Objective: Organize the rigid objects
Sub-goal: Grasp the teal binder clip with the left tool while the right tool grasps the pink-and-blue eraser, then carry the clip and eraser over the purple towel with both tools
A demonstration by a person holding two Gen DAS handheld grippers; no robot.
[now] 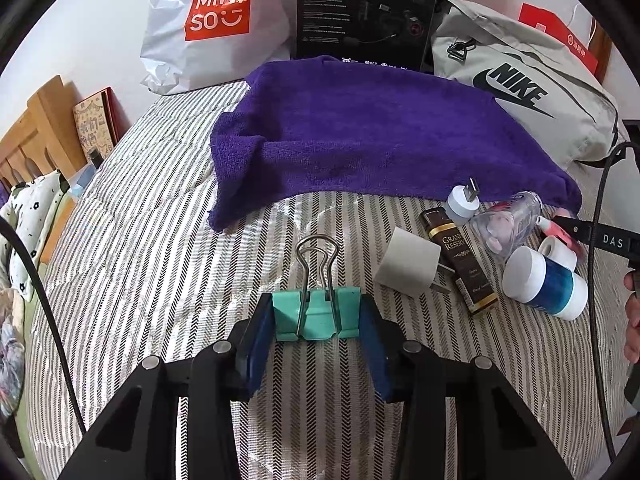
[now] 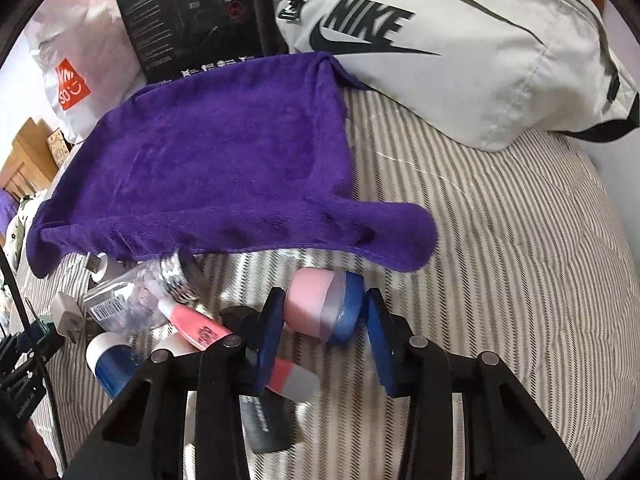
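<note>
Left wrist: "GRAND RESERVE" box (image 1: 464, 258) nr "MINISO" bag (image 1: 208, 20), "NIKE" bag (image 1: 516, 92).

Even, soft daylight, no hard shadows; strong fisheye bending and black vignette at corners; right wrist view motion-blurred around pink jar (image 2: 320, 308), left wrist view sharp.
</note>
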